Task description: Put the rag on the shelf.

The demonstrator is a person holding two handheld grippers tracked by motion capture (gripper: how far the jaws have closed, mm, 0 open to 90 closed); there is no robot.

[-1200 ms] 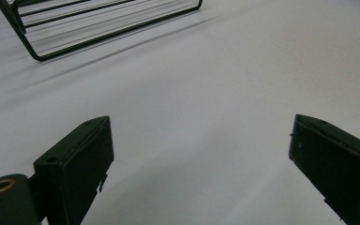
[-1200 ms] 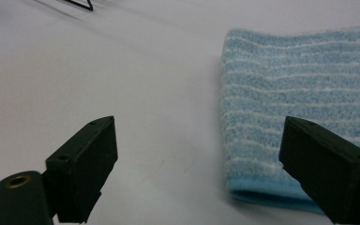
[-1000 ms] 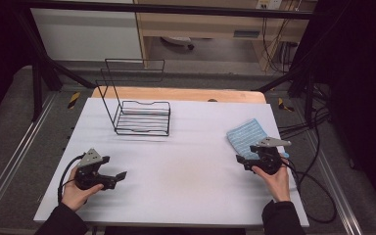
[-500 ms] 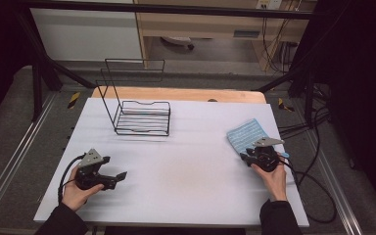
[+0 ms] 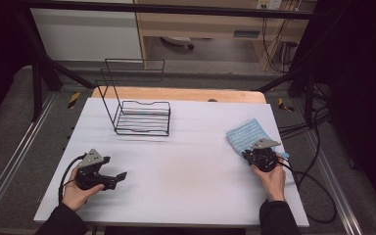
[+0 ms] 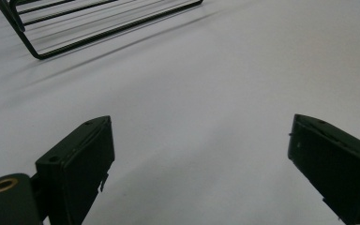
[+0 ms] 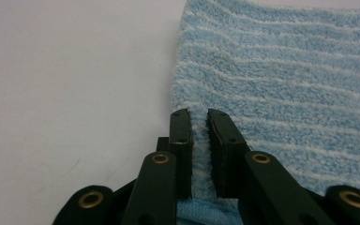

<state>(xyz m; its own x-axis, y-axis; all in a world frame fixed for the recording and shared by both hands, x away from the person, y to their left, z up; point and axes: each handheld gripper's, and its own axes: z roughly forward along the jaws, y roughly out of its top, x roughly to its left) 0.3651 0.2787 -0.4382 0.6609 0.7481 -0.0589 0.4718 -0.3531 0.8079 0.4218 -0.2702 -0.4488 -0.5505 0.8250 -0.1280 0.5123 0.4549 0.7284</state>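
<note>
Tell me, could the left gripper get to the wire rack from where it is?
Probably yes. The left gripper is open with bare table between it and the rack.

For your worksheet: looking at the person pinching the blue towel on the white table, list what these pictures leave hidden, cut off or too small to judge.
- Blue towel: the right gripper view's top and right edges cut it off, so its full outline is missing there.
- Towel's near edge: in the high view the right hand-held gripper covers it.
- Wire rack: the left gripper view's top edge cuts it off.
- Left hand-held gripper: its jaws stand apart; the body is below that view's bottom edge.
</note>
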